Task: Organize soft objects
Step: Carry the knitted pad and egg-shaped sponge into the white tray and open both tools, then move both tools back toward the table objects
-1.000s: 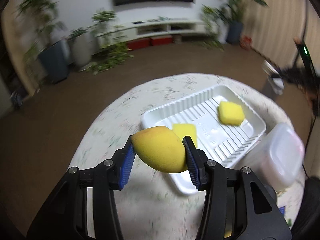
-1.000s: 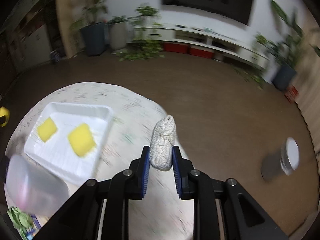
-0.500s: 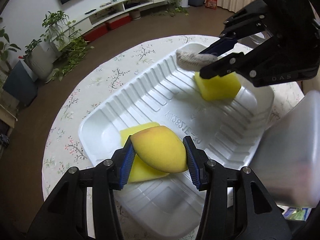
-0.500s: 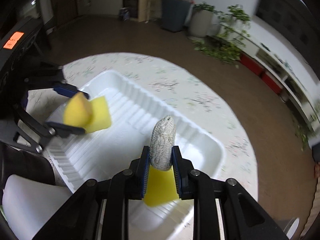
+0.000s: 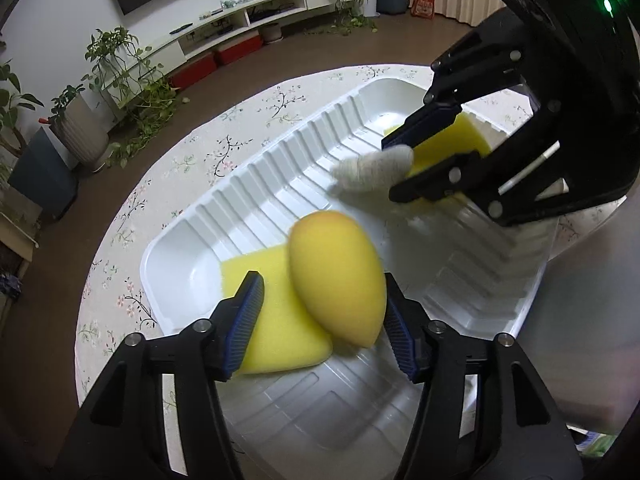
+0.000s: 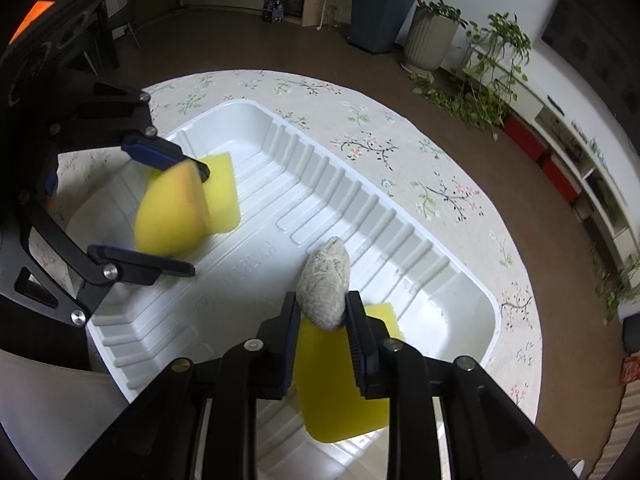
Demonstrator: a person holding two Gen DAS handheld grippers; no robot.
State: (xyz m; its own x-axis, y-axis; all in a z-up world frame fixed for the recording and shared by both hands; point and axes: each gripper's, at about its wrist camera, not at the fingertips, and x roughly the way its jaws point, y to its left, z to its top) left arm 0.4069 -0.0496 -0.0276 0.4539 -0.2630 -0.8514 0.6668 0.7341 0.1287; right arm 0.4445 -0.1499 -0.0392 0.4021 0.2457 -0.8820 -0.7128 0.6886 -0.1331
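So you've got one white ribbed tray [image 5: 248, 184] on the floral tablecloth [image 5: 168, 168], and both your tongs are over it. Inside it there are two flat yellow sponges: one [image 5: 276, 344] lies right under your left gripper [image 5: 320, 320], the other [image 6: 340, 392] sits under your right gripper [image 6: 322, 320] at the opposite end. Your left tongs are spread now, and the egg-shaped yellow sponge [image 5: 336, 276] sits between the blue pads, leaning against the right pad and clear of the left one; it looks blurred, and I can't tell if it's touching the tray floor. Your right tongs are pinching a grey knitted soft piece [image 6: 324, 284], which sticks out past the tips above the tray. There's one frosted plastic container [image 5: 592, 320] just right of your left tongs, outside the tray.
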